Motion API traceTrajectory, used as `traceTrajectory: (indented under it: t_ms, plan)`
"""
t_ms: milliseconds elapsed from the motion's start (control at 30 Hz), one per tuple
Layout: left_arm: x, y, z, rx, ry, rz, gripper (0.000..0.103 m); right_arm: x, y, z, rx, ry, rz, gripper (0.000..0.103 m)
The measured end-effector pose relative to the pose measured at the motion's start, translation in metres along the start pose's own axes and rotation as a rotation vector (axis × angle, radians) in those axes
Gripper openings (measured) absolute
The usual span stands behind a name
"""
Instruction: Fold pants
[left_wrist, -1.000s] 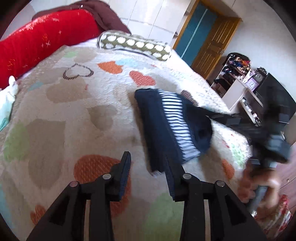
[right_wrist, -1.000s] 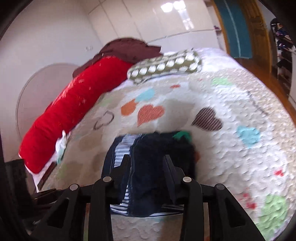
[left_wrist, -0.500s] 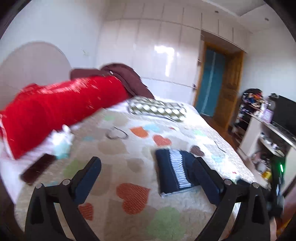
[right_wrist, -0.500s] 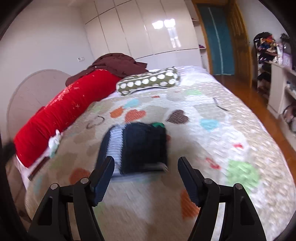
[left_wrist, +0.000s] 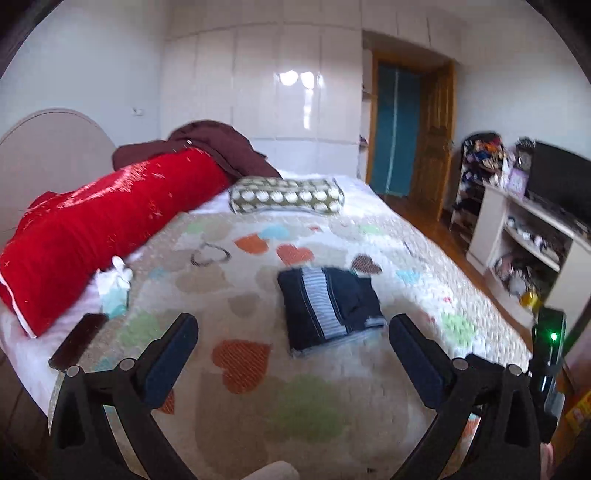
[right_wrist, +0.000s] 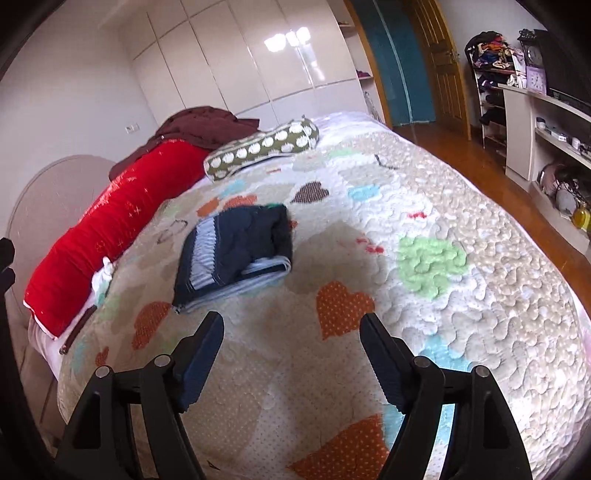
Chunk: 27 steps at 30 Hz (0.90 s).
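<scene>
The dark navy pants (left_wrist: 328, 306) with a white-striped band lie folded in a compact rectangle on the heart-patterned quilt (left_wrist: 258, 406). They also show in the right wrist view (right_wrist: 236, 251). My left gripper (left_wrist: 293, 350) is wide open and empty, held back from the pants above the quilt's near part. My right gripper (right_wrist: 291, 339) is wide open and empty, also back from the pants and apart from them.
A red bolster (left_wrist: 103, 229) and a dotted green pillow (left_wrist: 286, 194) lie at the bed's far side. A dark phone (left_wrist: 79, 341) and a tissue pack (left_wrist: 112, 291) sit near the left edge. White shelves (right_wrist: 546, 147) stand right of the bed.
Both grippers opened wide, let go of the folded pants and pulled back and up away from them. The pants stay folded on the quilt.
</scene>
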<state>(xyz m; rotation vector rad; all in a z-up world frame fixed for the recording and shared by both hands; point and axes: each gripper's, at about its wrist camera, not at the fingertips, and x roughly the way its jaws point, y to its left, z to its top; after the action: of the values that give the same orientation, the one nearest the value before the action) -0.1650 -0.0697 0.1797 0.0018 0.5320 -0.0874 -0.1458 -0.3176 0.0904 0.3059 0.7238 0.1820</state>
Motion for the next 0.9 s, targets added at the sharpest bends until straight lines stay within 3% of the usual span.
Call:
traceTrajectory:
  t_ms: [367,900]
  plan:
    - [0.022,-0.033,-0.021,0.119,0.084,0.054,0.103,0.008,-0.011,-0.013,0.011,0.024,-0.032,0.08]
    - [0.05,-0.014,-0.036,0.042,0.238,0.044,0.103,0.015,0.02,-0.024,-0.098,0.054,-0.056,0.08]
